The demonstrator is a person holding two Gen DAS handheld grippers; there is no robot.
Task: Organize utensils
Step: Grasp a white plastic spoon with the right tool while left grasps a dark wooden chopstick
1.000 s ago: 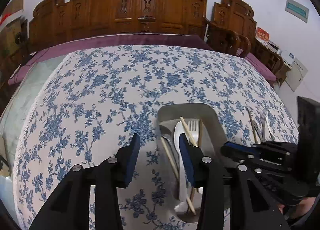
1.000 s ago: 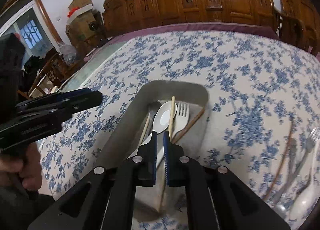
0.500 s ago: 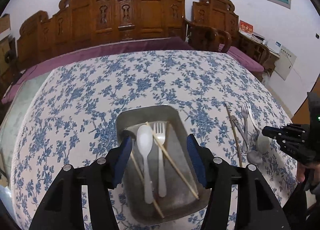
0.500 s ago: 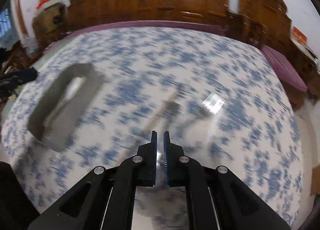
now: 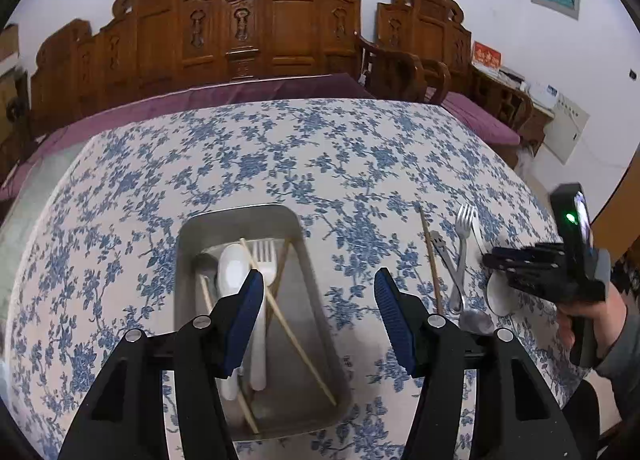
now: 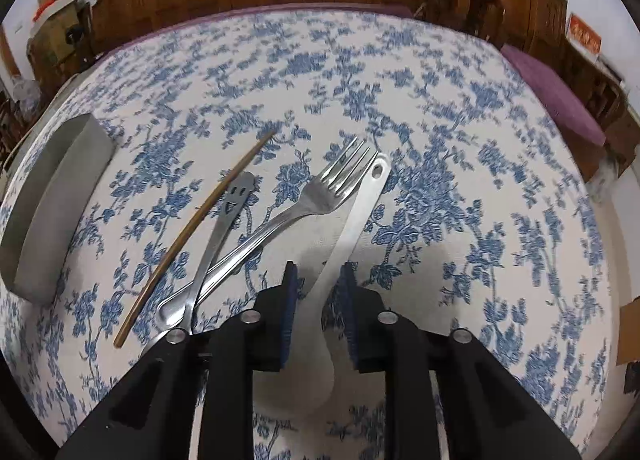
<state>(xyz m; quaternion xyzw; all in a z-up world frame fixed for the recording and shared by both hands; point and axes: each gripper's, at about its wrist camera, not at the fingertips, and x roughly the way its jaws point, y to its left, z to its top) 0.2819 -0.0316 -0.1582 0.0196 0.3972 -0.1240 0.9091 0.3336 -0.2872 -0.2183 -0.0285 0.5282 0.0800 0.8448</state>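
Even, fairly bright indoor light. Both views sharp, with slight softness at the far rim. Strong fisheye bending and black corner vignetting. Soft shadow falls on the bench beside the right tool.

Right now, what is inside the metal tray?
The metal tray holds a white spoon, a white fork and chopsticks; the left gripper's finger covers part of the handles.

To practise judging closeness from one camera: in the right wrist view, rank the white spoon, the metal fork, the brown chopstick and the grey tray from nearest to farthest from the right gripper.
1. White spoon: its handle lies between the open fingers of the right gripper.
2. Metal fork: just left of the spoon.
3. Brown chopstick: farther left.
4. Grey tray: far left edge.
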